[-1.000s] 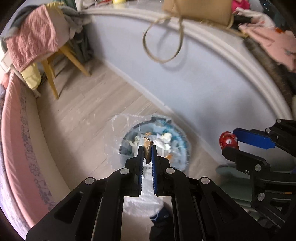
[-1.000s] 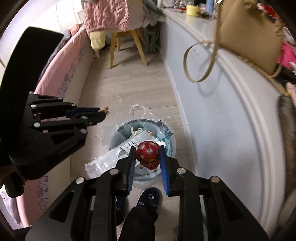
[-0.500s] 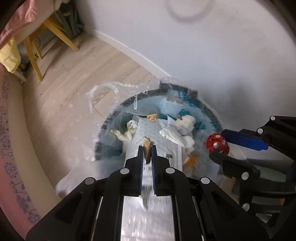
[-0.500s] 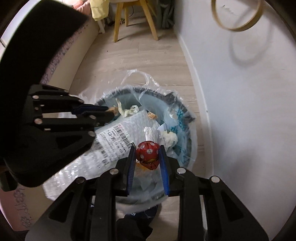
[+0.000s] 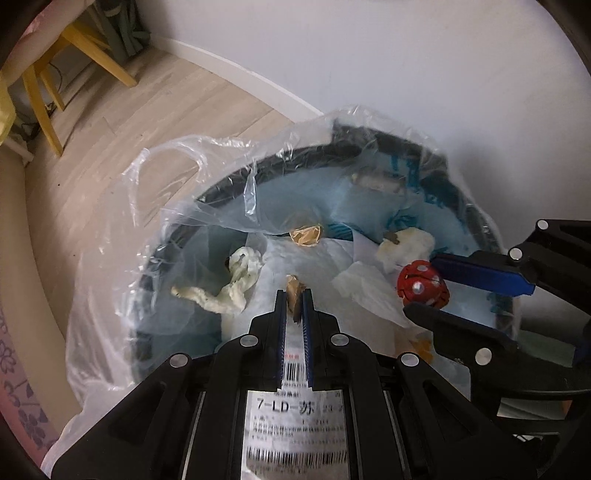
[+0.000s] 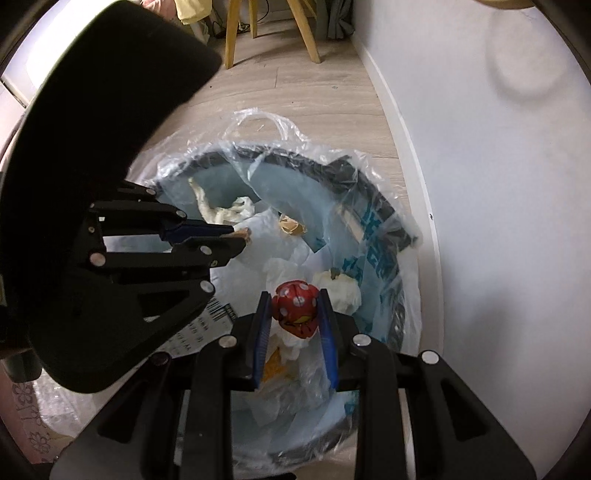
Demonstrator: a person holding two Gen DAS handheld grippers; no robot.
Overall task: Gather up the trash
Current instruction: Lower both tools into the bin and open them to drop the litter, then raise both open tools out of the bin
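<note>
A round bin (image 5: 236, 177) (image 6: 317, 166) with a clear plastic liner stands on the floor by the wall, holding crumpled tissues, wrappers and a bubble mailer with a label (image 5: 295, 421). My left gripper (image 5: 294, 295) (image 6: 240, 238) hangs just over the bin, shut on a small tan scrap (image 5: 294, 291). My right gripper (image 6: 294, 299) (image 5: 428, 291) is beside it over the bin's right half, shut on a red crumpled wrapper with white dots (image 6: 295, 306) (image 5: 423, 283).
A white wall and skirting board (image 6: 399, 122) run close along the bin's right. Wooden chair legs (image 5: 40, 107) (image 6: 306, 33) stand on the plank floor behind. A pink patterned edge (image 5: 11, 369) curves along the left.
Both grippers have dropped straight towards the bin, which now fills the views. Each keeps its grip: tan scrap in the left, red wrapper in the right.
</note>
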